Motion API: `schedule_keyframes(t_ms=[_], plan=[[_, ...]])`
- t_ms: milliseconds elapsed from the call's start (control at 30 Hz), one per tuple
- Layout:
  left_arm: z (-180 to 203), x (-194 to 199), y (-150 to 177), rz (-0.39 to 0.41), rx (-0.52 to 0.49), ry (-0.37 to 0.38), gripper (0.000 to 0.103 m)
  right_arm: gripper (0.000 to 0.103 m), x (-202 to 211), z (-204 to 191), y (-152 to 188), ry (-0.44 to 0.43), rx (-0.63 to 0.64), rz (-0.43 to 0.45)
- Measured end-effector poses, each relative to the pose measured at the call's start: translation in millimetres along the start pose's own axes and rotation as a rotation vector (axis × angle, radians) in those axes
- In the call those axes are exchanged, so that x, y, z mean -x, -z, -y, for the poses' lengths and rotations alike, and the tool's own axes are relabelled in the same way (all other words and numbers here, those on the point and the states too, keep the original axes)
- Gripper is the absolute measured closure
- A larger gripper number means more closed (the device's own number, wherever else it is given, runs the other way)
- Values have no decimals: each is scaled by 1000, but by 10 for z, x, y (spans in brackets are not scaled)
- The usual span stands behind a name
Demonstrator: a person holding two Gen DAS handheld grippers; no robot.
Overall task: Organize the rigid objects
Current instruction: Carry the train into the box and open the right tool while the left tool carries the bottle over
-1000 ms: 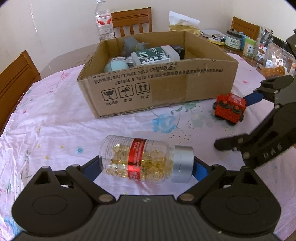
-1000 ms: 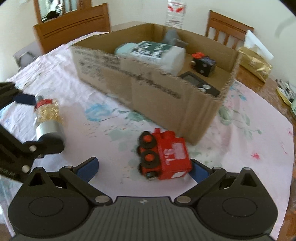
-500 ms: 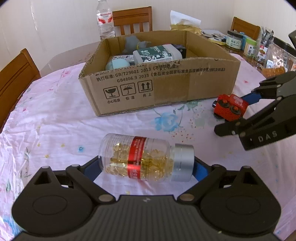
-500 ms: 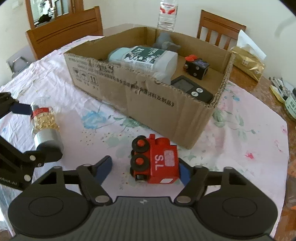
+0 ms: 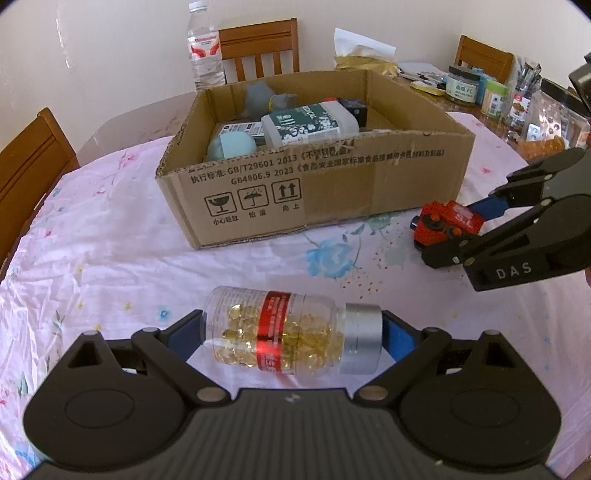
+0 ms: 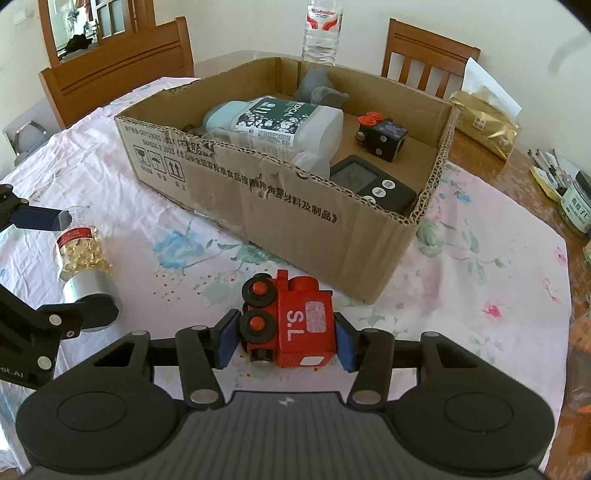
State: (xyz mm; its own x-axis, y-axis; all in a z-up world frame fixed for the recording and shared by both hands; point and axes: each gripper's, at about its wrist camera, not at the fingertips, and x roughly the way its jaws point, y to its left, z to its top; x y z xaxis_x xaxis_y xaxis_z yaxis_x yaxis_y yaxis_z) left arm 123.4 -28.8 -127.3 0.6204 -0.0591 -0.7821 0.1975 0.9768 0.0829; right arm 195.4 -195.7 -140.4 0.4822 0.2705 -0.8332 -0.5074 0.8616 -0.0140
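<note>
Since the earlier frame the right hand-held gripper (image 6: pixel 282 341) has been narrowed and is closing on the train (image 6: pixel 291 325) lying on the bench (image 6: pixel 480 295) beside the box (image 6: pixel 295 221). The left hand-held gripper (image 5: pixel 293 332) pinches the bottle (image 5: pixel 291 332) endwise. Firm pad contact should be confirmed before lifting.

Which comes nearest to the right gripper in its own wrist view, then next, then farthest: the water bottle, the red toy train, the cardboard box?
1. Red toy train: between the closing jaws of the right gripper.
2. Cardboard box: just behind the train.
3. Water bottle: beyond the box's far wall.
</note>
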Motion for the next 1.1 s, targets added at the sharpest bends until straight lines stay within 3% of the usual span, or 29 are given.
schedule_keyframes(t_ms=[433, 667, 967, 1100], plan=[[-83, -38, -82, -42, -39, 65, 7, 49, 76, -23, -53, 13, 7, -19], [-174, 77, -202, -55, -92, 102, 7, 49, 313, 15, -89, -3, 13, -18], [-336, 363, -498, -39, -148, 156, 7, 49, 874, 187, -484, -4, -6, 99], [-386, 444, -658, -6, -161, 162, 7, 49, 828, 274, -726, 22, -24, 146]])
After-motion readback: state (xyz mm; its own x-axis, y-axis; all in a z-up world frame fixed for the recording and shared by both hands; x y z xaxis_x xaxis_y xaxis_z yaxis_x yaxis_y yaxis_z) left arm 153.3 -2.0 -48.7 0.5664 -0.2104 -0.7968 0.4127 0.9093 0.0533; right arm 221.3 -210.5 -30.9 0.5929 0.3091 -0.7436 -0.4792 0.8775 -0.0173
